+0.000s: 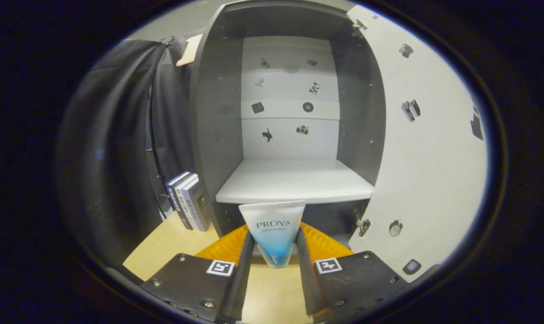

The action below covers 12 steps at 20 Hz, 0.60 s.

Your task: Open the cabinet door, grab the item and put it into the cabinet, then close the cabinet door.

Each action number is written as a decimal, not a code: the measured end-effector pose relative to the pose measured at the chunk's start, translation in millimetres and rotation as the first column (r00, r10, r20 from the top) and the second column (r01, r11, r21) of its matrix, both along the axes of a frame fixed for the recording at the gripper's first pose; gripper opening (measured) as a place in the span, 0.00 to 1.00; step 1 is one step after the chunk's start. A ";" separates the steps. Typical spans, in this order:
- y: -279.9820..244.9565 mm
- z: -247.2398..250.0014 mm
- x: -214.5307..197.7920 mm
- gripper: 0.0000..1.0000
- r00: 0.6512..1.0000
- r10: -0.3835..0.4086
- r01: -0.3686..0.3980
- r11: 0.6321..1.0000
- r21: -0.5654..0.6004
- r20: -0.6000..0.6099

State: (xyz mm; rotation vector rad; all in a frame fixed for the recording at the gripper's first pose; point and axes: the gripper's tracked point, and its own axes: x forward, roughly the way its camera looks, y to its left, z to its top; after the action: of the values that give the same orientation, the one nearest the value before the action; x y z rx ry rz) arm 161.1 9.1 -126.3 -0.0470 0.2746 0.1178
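Item: hand-held two-finger gripper [274, 252]. State: clenched on a cosmetic tube [274, 229], one finger pressing each side of the tube's lower body. Each finger carries a square printed marker on its top plate.

Item: cosmetic tube. White at the wide crimped end, shading to blue at the narrow end; printed lettering on the white part. Held upright between the fingers, crimped end up, narrow end pointing down toward the table. Raised off the table, in front of the cabinet's lower shelf edge and not yet inside.

Item: cabinet [213, 117]. Dark grey side walls, pale back panel, standing just beyond the fingers. Interior open to view; one white shelf [294, 182] crosses it at low level, bare on top. Back panel bears several small dark stickers set in two columns.

Item: cabinet door [429, 157]. White, swung fully open to the right of the cabinet, hinged at the right wall; metal hinge fittings visible at top and bottom. Inner face carries a few small dark stickers and a round fitting near the lower hinge.

Item: books [188, 200]. A short row of three or so standing upright on the table, spines toward the viewer, just left of the cabinet.

Item: table [164, 247]. Light wood top, beneath the gripper and the cabinet.

Item: black cloth [114, 148]. Hangs at far left, behind the books.
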 end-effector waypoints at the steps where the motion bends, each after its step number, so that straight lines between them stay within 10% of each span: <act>1: -0.9 8.7 11.4 0.51 1.000 0.006 -0.006 1.000 -0.013 0.014; 12: -8.5 41.4 144.6 0.51 0.997 -0.023 0.022 0.999 0.023 0.070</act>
State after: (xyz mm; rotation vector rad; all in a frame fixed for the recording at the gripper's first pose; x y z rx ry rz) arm 305.7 0.6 -84.8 -0.0259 0.2030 0.0964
